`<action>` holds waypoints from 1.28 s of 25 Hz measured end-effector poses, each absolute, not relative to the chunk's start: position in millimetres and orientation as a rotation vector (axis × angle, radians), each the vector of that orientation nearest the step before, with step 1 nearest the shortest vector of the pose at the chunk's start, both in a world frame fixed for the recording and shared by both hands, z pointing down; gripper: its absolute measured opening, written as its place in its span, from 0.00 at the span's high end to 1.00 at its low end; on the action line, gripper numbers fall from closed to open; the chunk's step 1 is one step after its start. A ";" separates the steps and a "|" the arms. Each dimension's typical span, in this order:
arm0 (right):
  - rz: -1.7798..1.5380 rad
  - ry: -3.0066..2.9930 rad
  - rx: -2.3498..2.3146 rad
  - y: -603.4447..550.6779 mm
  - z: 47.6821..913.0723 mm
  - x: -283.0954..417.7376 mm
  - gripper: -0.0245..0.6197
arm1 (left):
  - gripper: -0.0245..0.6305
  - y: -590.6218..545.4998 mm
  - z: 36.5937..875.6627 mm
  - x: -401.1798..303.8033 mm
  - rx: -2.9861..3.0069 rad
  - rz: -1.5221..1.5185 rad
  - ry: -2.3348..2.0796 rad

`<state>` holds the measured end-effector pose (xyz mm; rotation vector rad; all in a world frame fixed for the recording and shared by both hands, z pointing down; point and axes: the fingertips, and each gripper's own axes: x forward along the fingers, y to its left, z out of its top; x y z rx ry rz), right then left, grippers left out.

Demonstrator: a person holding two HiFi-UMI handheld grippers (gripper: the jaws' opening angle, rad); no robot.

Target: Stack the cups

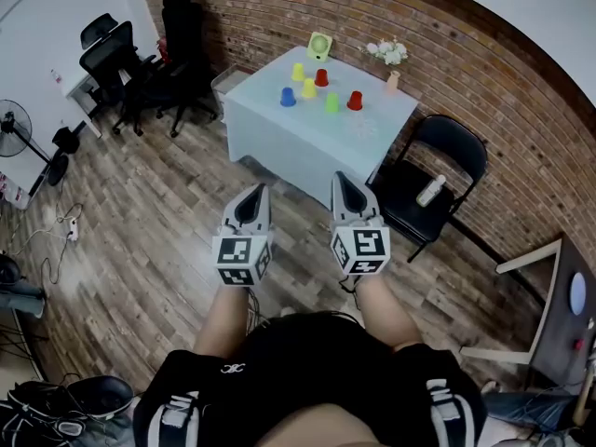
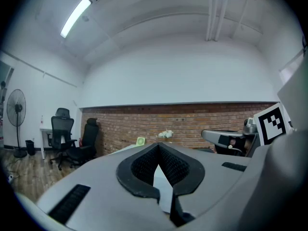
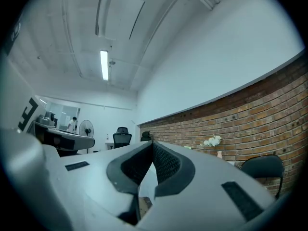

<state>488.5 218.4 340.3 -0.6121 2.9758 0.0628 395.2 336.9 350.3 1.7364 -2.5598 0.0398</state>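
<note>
Several small cups stand apart on the white-clothed table by the brick wall: a blue cup, two yellow cups, a green cup and two red cups. My left gripper and right gripper are held side by side over the wooden floor, well short of the table and pointing toward it. Both are shut with nothing between the jaws. In the left gripper view the left gripper has its jaw tips together, as does the right gripper in the right gripper view.
A green round object, white flowers and a small vase sit at the table's far side. A black folding chair holding a bottle stands right of the table. Office chairs and a fan are at the left.
</note>
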 end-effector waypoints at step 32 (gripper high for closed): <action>0.117 2.946 -0.635 168.9 362.6 297.0 0.96 | 0.96 298.3 370.9 205.6 1.793 -0.008 -2.552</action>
